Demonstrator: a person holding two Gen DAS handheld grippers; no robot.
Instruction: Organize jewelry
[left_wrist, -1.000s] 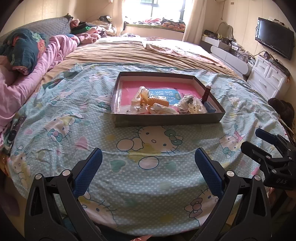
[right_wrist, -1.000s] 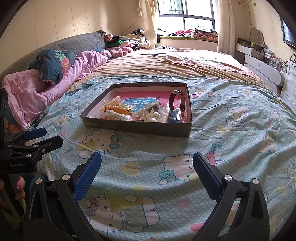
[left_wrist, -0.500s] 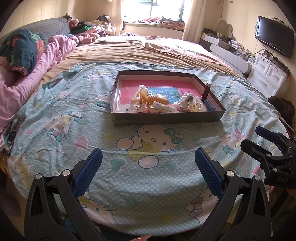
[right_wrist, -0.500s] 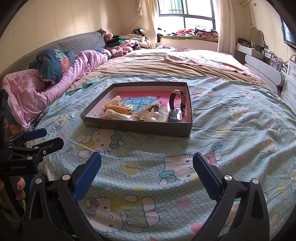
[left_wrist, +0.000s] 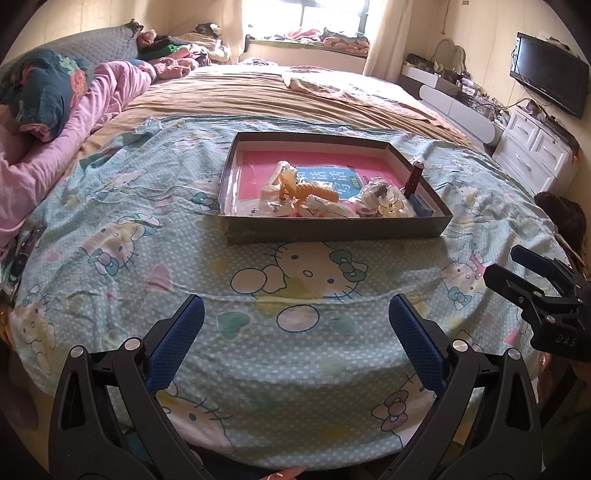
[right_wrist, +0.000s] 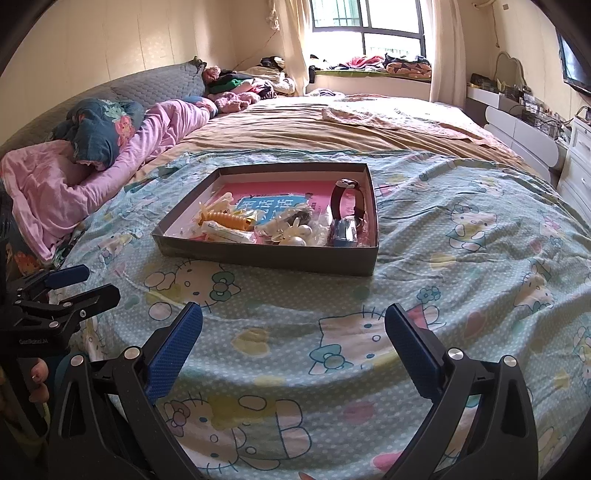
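We hold both the left gripper (left_wrist: 295, 328) and right gripper (right_wrist: 293, 326) spread wide and empty above the bed (left_wrist: 147, 236)—the jewelry (right_wrist: 295, 229) lies heaped in the box (right_wrist: 266, 258); sorted or unsorted, we cannot judge.

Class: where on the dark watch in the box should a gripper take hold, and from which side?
Probably the top of the watch strap loop, from above: it stands on edge against the box wall, its arch clear of the other pieces.

Bedspread (left_wrist: 147, 236): pale blue, white dots, cartoon cats. Box (right_wrist: 266, 258): dark grey walls, pink floor. Comb (right_wrist: 231, 220): orange. Watch strap (right_wrist: 336, 201): dark brown. Gripper pads (right_wrist: 173, 354): blue.
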